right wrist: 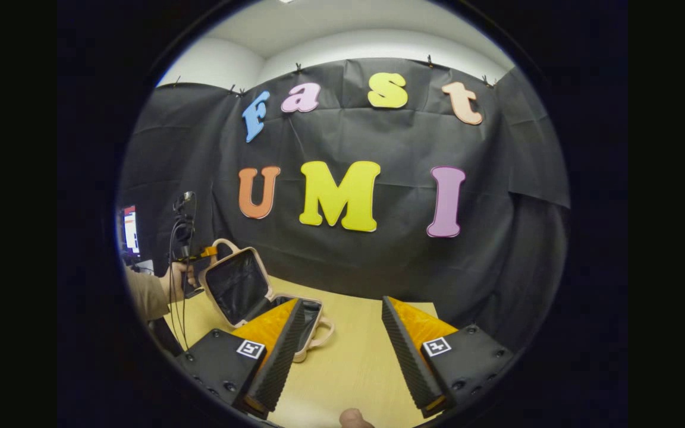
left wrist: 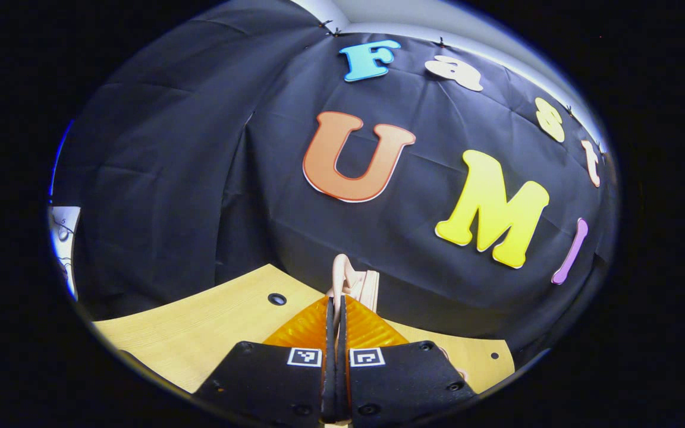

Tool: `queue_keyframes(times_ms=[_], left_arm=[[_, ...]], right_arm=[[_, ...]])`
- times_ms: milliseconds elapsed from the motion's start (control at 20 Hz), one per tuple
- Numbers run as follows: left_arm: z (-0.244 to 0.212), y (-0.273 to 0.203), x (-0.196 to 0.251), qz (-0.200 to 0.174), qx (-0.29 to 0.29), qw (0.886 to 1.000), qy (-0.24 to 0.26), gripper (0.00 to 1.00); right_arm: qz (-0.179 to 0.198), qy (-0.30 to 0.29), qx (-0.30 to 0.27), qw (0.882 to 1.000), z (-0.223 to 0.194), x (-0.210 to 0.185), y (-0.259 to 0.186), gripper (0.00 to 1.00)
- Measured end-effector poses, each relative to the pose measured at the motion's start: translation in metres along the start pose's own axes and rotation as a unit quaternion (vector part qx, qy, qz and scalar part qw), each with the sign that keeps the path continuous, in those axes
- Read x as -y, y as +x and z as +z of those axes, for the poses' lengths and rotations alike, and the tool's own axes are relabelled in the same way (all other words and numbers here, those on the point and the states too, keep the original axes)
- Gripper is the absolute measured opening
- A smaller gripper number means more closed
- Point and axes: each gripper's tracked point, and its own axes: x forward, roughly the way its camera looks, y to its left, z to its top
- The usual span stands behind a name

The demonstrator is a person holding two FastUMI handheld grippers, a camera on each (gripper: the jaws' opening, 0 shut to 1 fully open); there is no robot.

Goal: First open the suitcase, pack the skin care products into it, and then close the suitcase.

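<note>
On the desk (right wrist: pixel 354 356), my left jaws (left wrist: pixel 336 309) pinch the suitcase lid (right wrist: pixel 236 286); right jaws (right wrist: pixel 342 333) wide. Swing it back gently.

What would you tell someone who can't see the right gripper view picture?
A small suitcase stands open on the wooden table, its lid held up by the left gripper in a person's hand. The right gripper waits open in front, holding nothing.

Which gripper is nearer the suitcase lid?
Left. The left gripper is at the raised suitcase lid, its fingers closed at the lid's edge. The right gripper hangs open, back over the table.
</note>
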Motion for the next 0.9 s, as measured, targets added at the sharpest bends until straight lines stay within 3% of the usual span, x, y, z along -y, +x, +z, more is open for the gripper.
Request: queue_keyframes(times_ms=[400, 600, 750, 900], left_arm=[[-0.011, -0.013, 0.081, -0.043, 0.011, 0.996, 0.071, 0.04], [-0.026, -0.020, 0.119, -0.075, 0.006, 0.995, 0.067, 0.04], [-0.040, -0.026, 0.141, -0.067, 0.015, 0.995, 0.075, 0.04], [-0.067, -0.035, 0.184, -0.097, -0.001, 0.991, 0.089, 0.04]], right_arm=[[-0.002, 0.012, -0.002, 1.000, -0.016, 0.011, -0.010, 0.78], [-0.002, 0.013, -0.006, 1.000, -0.020, 0.013, -0.013, 0.78], [-0.006, 0.011, -0.007, 1.000, -0.022, 0.016, -0.014, 0.76], [-0.006, 0.013, -0.013, 1.000, -0.028, 0.017, -0.013, 0.78]])
